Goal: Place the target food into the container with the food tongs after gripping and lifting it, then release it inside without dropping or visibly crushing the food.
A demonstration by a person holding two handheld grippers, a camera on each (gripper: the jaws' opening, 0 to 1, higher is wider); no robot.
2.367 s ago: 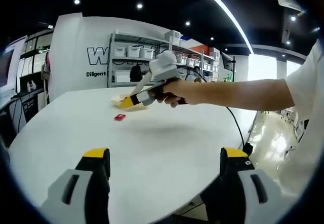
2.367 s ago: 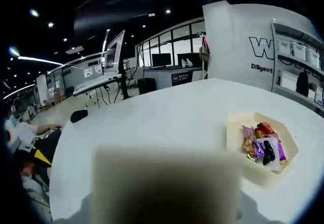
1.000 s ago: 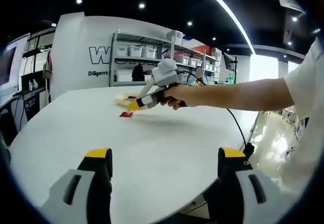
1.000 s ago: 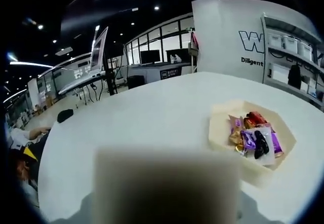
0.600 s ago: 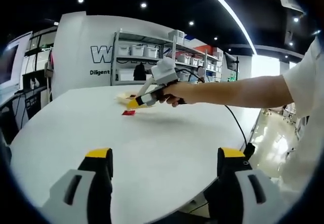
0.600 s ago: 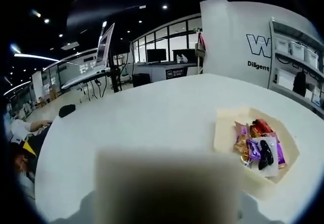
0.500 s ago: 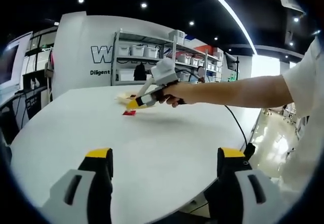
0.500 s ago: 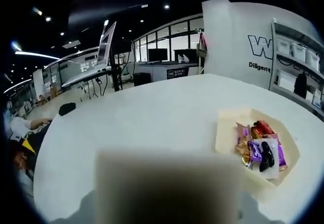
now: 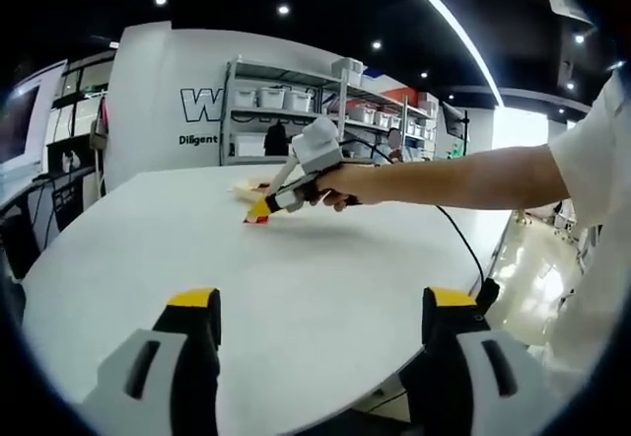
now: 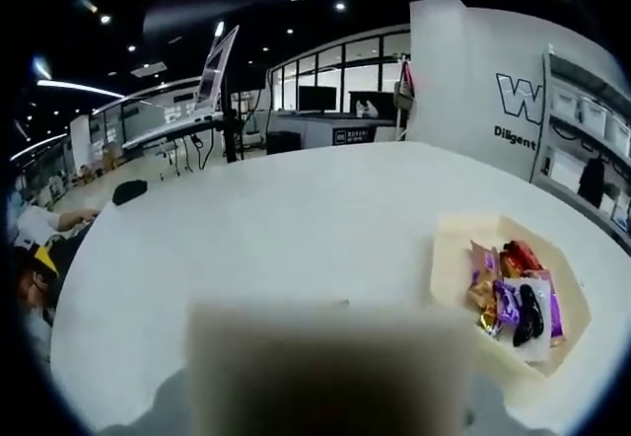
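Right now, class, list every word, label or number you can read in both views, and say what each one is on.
"W": big dark letter on the white wall, the rest cut off by the shelf.
"Diligent": small dark word on that wall, under the "W".
Sign on the far counter: too small to read.
Bins on the shelf: any labels too small to read.
Candy wrappers in the tray: print too blurred to read.

Your red candy [image 9: 255,219] lies flat on the worktop [image 9: 296,278], near the cream tray [image 10: 567,352] holding a heap of wrapped sweets [image 10: 513,293].
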